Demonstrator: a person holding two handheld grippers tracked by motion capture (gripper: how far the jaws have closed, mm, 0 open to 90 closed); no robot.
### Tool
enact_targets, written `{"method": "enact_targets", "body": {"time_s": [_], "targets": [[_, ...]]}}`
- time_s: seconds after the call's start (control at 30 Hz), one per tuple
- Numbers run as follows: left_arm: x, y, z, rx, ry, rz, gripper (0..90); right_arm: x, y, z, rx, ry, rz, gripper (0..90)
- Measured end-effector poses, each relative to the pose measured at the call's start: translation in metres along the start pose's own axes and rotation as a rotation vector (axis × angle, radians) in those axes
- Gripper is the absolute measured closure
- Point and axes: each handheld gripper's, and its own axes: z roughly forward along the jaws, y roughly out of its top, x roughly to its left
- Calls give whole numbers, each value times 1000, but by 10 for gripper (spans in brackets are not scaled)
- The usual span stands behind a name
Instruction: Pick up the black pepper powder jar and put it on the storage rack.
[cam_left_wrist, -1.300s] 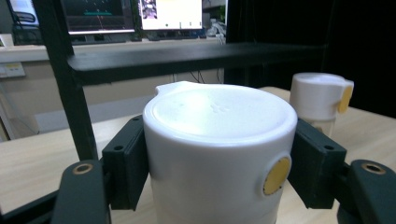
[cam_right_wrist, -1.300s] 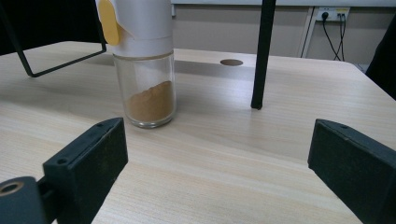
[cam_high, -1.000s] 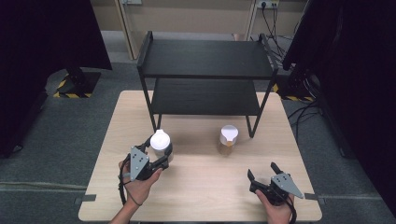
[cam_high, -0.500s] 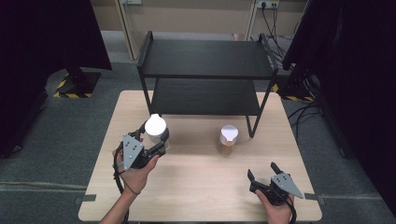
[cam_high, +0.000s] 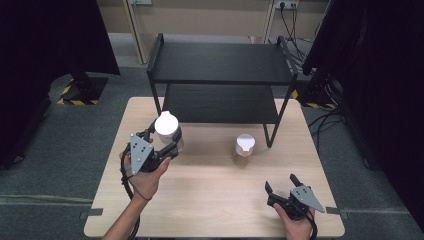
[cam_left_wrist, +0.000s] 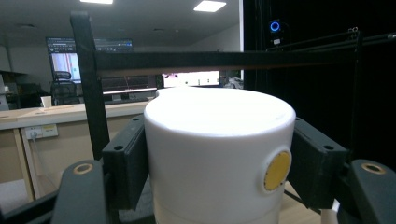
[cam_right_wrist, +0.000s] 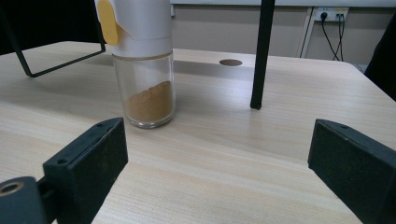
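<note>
No words, brand names or numbers can be read on anything here. The white cap held in the left gripper view carries a plain yellow round spot — no letters on it. The spice jar in the right gripper view bears a yellow tab, also blank. The monitor screens far behind the shelf frame glow — their content is too blurred to read. Yellow-and-black hazard stripes mark a stand base on the floor.

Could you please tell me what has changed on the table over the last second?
The left gripper, shut on the white-capped jar, has carried it away from the person, toward the black shelf. The second jar stayed where it stood, and the right gripper stayed open near the table's front edge.
</note>
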Motion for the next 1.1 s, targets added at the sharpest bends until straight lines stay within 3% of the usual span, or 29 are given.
{"method": "enact_targets", "body": {"time_s": [1.1], "targets": [[2, 54, 39, -105, 66, 23, 312, 0, 0, 0, 1, -1, -1, 52]]}}
